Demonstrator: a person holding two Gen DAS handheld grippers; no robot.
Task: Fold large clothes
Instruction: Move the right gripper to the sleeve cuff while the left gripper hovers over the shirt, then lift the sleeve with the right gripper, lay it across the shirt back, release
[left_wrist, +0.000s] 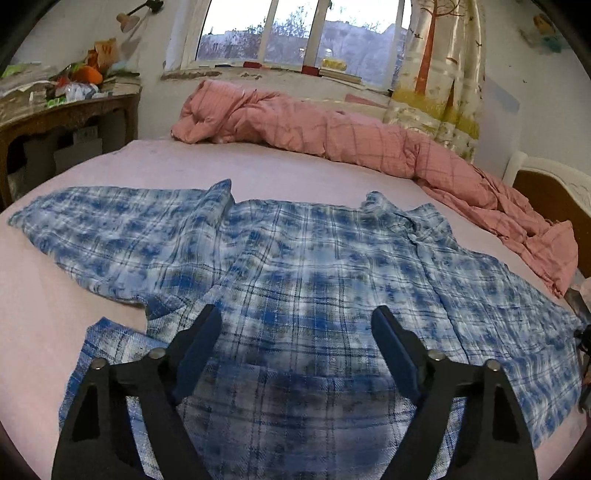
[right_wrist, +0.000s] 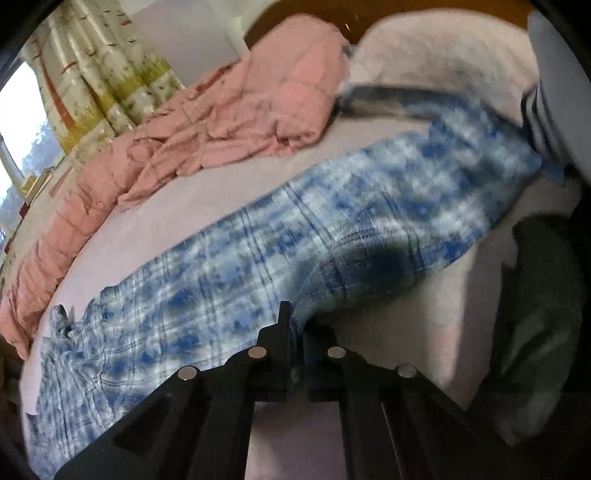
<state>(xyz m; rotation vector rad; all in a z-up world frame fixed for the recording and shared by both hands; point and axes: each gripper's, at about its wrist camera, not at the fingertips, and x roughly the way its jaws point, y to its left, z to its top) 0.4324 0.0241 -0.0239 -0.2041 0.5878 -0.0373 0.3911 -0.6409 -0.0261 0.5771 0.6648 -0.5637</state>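
Note:
A blue and white plaid shirt (left_wrist: 295, 266) lies spread on the pink bed sheet (left_wrist: 258, 166), collar to the far right, one sleeve reaching left. My left gripper (left_wrist: 295, 317) is open and hovers low over the shirt's near part, holding nothing. In the right wrist view the same shirt (right_wrist: 295, 236) is blurred, with one sleeve stretched to the upper right. My right gripper (right_wrist: 297, 325) is shut on the shirt's edge, with plaid cloth pinched between the fingers.
A rumpled pink plaid duvet (left_wrist: 332, 129) lies along the far side of the bed and also shows in the right wrist view (right_wrist: 221, 122). A cluttered wooden table (left_wrist: 66, 107) stands at left. The window (left_wrist: 295, 33), a curtain (left_wrist: 439, 74) and the headboard (left_wrist: 546, 192) are behind.

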